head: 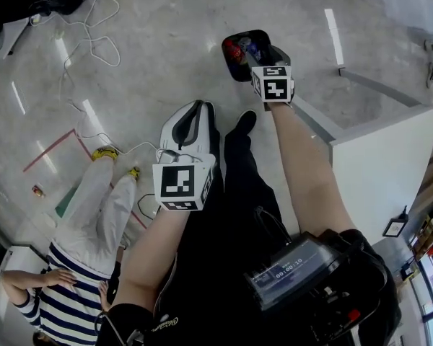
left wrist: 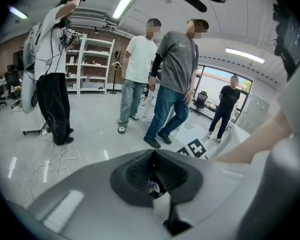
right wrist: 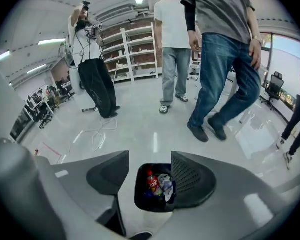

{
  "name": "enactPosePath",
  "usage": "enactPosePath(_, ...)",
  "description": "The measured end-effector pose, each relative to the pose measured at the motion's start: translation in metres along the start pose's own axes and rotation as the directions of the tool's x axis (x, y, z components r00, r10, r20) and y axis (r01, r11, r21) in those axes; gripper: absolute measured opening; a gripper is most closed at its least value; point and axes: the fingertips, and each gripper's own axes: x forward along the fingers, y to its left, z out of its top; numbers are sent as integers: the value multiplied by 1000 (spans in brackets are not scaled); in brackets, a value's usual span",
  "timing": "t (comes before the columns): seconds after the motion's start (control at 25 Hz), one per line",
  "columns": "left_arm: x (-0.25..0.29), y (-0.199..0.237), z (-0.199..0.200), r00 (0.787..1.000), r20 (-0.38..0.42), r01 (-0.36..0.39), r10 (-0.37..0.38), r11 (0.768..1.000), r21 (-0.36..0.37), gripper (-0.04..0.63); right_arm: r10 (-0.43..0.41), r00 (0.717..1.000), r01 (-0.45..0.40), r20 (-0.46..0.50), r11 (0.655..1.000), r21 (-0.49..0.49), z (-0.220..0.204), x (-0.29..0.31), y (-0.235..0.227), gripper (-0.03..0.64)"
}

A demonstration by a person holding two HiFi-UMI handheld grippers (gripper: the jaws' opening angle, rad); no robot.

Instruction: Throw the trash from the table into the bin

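A black bin (head: pixel 238 49) stands on the pale floor, holding a red can (right wrist: pixel 151 181) and crumpled wrappers. My right gripper (head: pixel 268 58) hangs right above the bin's near edge, open, with nothing between its fingers. In the right gripper view the bin (right wrist: pixel 145 199) shows straight down through the gap between the jaws (right wrist: pixel 151 176). My left gripper (head: pixel 196 110) is lower left of the bin, over the floor, with its jaws shut together (left wrist: pixel 154 159). A small speck of colour shows in the slit between them; I cannot tell what it is.
A white table (head: pixel 386 157) stands at the right, close to the bin. Loose cables (head: pixel 94 42) lie on the floor at the upper left. A person in a striped shirt (head: pixel 72 294) is at the lower left. Several people (right wrist: pixel 225 59) stand beyond the bin.
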Motion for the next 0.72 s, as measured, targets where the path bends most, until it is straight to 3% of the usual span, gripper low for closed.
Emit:
enactPosePath(0.12, -7, -11, 30, 998, 53, 21, -21, 1000, 15, 8, 2, 996, -4, 84, 1000, 28, 34, -45, -2, 261)
enactPosePath(0.24, -22, -36, 70, 989, 139, 37, -43, 998, 49, 8, -5, 968, -10, 251, 998, 59, 84, -121, -6, 200)
enactPosePath(0.36, -54, -72, 105, 973, 221, 45, -63, 995, 87, 8, -8, 902, -25, 431, 997, 72, 126, -226, -2, 164)
enactPosePath(0.52, -95, -110, 153, 935, 338, 65, -108, 989, 136, 8, -32, 773, -7, 633, 998, 59, 177, -359, 4, 123)
enactPosePath(0.72, -132, -152, 210, 876, 452, 84, -168, 976, 201, 8, -56, 680, 29, 731, 998, 50, 205, -468, 7, 69)
